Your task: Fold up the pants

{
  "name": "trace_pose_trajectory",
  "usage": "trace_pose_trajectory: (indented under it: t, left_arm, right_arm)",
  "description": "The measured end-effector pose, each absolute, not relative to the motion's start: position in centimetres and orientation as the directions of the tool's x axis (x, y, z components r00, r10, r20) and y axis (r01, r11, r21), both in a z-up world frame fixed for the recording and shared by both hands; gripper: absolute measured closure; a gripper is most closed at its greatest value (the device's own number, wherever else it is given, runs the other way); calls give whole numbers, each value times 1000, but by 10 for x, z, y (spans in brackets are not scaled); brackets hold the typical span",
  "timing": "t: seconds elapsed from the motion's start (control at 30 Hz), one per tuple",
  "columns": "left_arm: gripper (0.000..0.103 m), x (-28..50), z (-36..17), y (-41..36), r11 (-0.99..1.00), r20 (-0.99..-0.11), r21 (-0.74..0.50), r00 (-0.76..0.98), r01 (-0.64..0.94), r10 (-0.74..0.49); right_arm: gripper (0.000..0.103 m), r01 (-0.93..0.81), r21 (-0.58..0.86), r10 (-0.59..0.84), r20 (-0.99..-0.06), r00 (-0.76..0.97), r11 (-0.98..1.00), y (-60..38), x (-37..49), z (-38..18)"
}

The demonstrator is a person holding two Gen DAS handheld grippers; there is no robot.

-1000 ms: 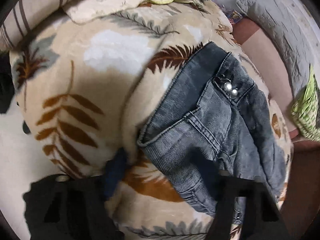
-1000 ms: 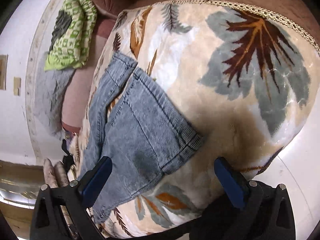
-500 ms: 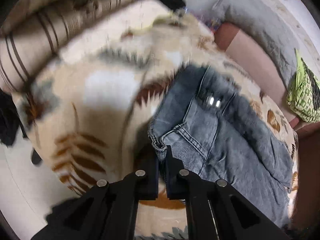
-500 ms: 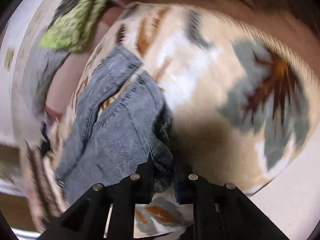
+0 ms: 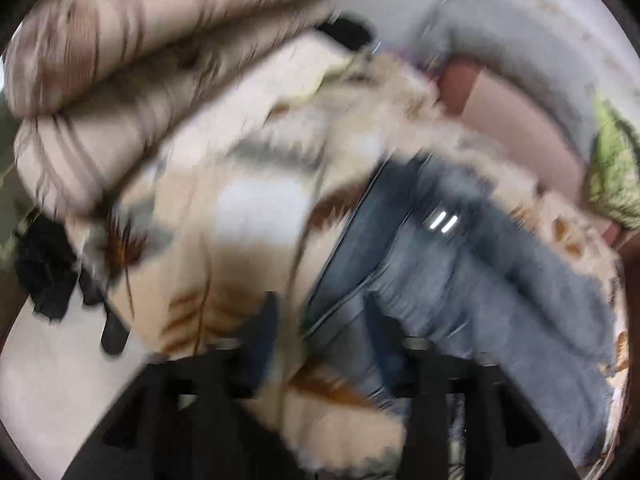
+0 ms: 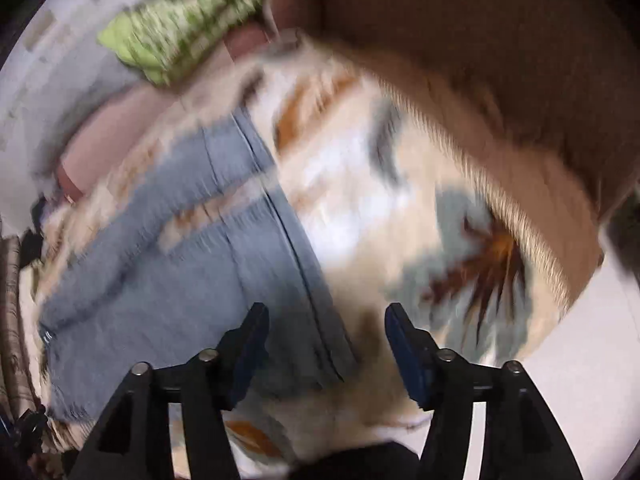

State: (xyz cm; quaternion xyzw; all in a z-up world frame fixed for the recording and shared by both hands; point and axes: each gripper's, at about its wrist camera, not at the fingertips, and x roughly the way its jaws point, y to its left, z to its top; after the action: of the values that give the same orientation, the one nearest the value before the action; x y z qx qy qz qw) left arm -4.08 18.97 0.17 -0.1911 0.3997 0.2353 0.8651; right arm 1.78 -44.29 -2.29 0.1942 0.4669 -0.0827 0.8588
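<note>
Leftmost in the left wrist view, a striped roll [image 5: 132, 60] of beige cloth lies along the top edge of the blanket [image 5: 240, 208], and a black heap [image 5: 46, 268] sits on the pale floor below it. Everything is smeared by motion blur. The blanket is cream with brown and grey leaf prints. The jeans [image 5: 460, 276] lie spread on its right half, grey-blue, with two bright studs [image 5: 442, 222] near the waist. The left gripper [image 5: 320, 320] hangs over the near edge of the jeans; its jaws are apart and opening, and the denim edge shows in the gap below them, with neither pad pressing on it. Further right run a pink cushion [image 5: 516, 124] and a grey one [image 5: 516, 48], then a green patterned cloth [image 5: 612, 176] at the edge.

From the right wrist view, the striped roll shows only as a sliver at the far left. The green cloth [image 6: 188, 20] lies top left above the pink cushion [image 6: 104, 140]. The jeans [image 6: 192, 276] cover the left half of the blanket [image 6: 360, 184], one seam running diagonally down toward the camera. The right gripper [image 6: 326, 322] is over that seam; its jaws are apart and opening, the left pad above denim, the right one above bare blanket, nothing pinched. A brown cover [image 6: 500, 60] fills the upper right, and white floor [image 6: 592, 360] the lower right.
</note>
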Motion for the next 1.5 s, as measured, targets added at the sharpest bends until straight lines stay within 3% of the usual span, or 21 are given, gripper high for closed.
trace_pose_trajectory:
  t: [0.03,0.13,0.23,0.3,0.33,0.4,0.57,0.7,0.83,0.97,1.03,1.07,1.13,1.27,1.33,1.43,1.47,1.5]
  left_arm:
    - [34,-38,9,184,830,-758,-153,603,-536,250]
    - [31,-22,19,161,882,-723,-158,660,-444,204]
    - [15,1,-20,150,906,-779,-185,619,-380,101]
    - [14,19,-73,152,908,-893,-172,450,-383,21]
    - [14,22,-88,152,919,-913,-141,408,-369,24]
    - [14,17,-67,143,947,-869,-73,485,-311,92]
    - [14,38,-7,174,922,-783,-169,616,-348,89]
    - [14,92,-9,209,881,-812,-220,580,-418,72]
    - [45,132,-33,204,892,-841,-244,542,-380,1]
    - [64,155,-59,198,899,-879,-184,476,-396,30]
    - [75,158,-61,194,909,-885,-156,463,-387,45]
    - [79,160,-60,190,918,-888,-133,456,-373,56]
    - [82,160,-58,185,932,-886,-94,456,-350,82]
    - [83,154,-44,183,942,-857,-80,504,-326,102]
    - [78,154,-50,179,952,-865,-55,491,-300,105]
    - [64,156,-51,189,948,-871,-98,486,-302,65]
    - [52,157,-47,198,937,-864,-152,503,-314,29]
    - [46,162,-42,206,922,-854,-197,521,-334,6]
  right_arm:
    - [33,282,294,80,-808,584,913,-439,24,-10]
    - [29,187,399,205,-754,624,897,-428,43,0]
    - [22,181,471,304,-773,557,863,-426,67,-37]
    - [22,273,423,290,-861,417,864,-429,74,-81]
    - [22,259,428,283,-846,451,866,-429,70,-80]
    - [22,247,423,281,-845,454,872,-426,67,-64]
    - [22,232,419,253,-817,519,878,-444,85,-34]
    - [22,237,393,232,-830,506,889,-453,132,-30]
    - [22,264,370,194,-835,515,891,-464,174,-30]
    - [23,270,326,166,-860,482,906,-462,203,-44]
    - [45,266,340,205,-880,429,902,-460,212,-62]
    - [73,244,349,237,-888,393,905,-454,216,-71]
    - [82,194,261,173,-909,379,946,-438,216,-71]
    - [83,142,130,55,-896,441,981,-426,200,-40]
    - [78,129,123,63,-916,397,984,-427,201,-51]
    - [60,97,120,80,-935,346,988,-426,210,-68]
    - [37,111,127,79,-930,359,986,-429,211,-61]
    - [25,138,154,87,-911,403,978,-435,212,-49]
